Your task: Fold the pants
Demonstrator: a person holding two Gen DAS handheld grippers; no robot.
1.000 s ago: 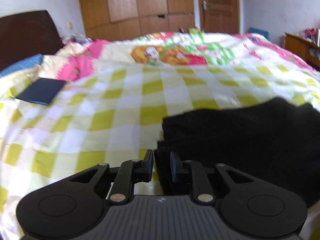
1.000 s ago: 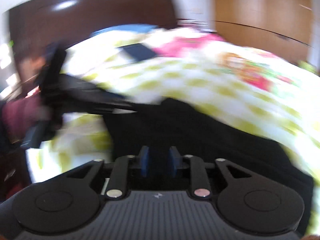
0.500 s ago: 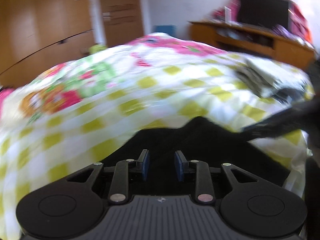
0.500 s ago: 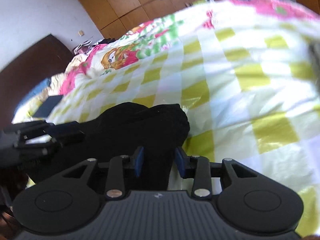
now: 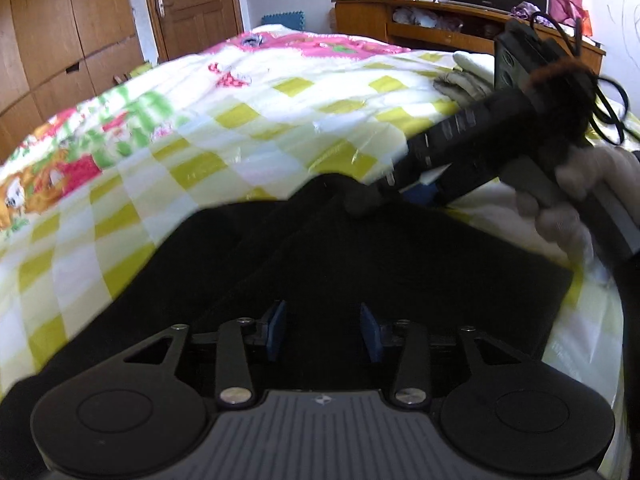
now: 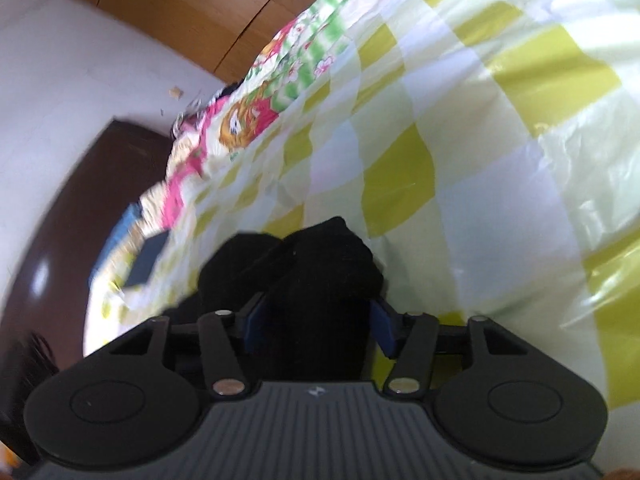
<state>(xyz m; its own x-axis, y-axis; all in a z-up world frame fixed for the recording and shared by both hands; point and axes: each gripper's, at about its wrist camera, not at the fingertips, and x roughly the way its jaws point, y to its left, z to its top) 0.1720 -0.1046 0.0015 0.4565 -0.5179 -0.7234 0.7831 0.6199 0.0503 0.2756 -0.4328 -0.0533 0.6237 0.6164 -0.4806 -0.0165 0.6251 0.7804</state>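
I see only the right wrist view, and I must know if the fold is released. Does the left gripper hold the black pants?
Observer: No. The left gripper has just been opening; the black pants lie between its pads, not pressed.
Operator: Where is my gripper, seen from there?
Observer: The right gripper is at the far end of the pants. Its jaws have also just been opening, with cloth between them.
Operator: Is anything lying beyond it?
Observer: Yes, pale cloths lie on the bedspread behind it.

Home bedroom: quilted bed [image 5: 280,92], wooden wardrobe [image 5: 60,28].
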